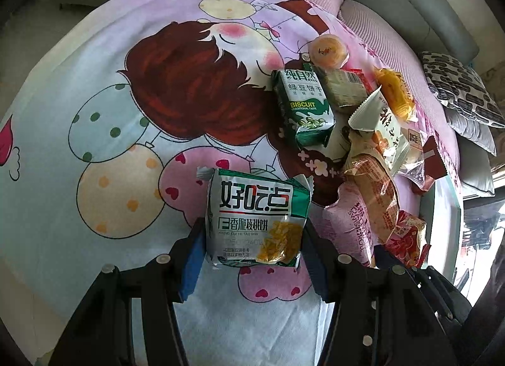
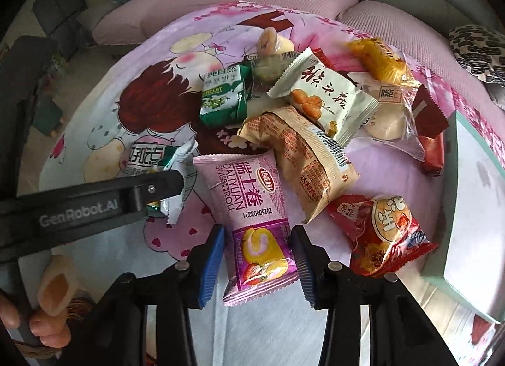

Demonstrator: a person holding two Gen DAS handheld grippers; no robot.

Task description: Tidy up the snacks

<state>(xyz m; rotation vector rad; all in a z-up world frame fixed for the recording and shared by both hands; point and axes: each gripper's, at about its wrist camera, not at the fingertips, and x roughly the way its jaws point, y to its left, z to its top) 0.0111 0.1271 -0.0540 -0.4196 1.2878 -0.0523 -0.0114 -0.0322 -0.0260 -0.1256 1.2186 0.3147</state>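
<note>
My left gripper [image 1: 254,252] is shut on a green-and-white walnut cookie packet [image 1: 255,220]; its blue pads press both sides of the packet. The same packet shows in the right wrist view [image 2: 151,159], held by the left gripper's black finger [image 2: 157,189]. My right gripper [image 2: 257,263] straddles the lower end of a pink Swiss roll packet [image 2: 249,208], with its pads close to the packet's sides. A pile of snacks lies beyond: a green biscuit packet [image 2: 222,97], a cream packet [image 2: 325,97] and a tan packet [image 2: 303,160].
A red snack bag [image 2: 382,233] lies right of my right gripper. A mint-edged box [image 2: 473,224] stands at the far right. An orange jelly cup [image 1: 328,51] and a yellow packet [image 1: 394,94] lie at the pile's far side. A cartoon cloth [image 1: 126,113] covers the table; sofas surround it.
</note>
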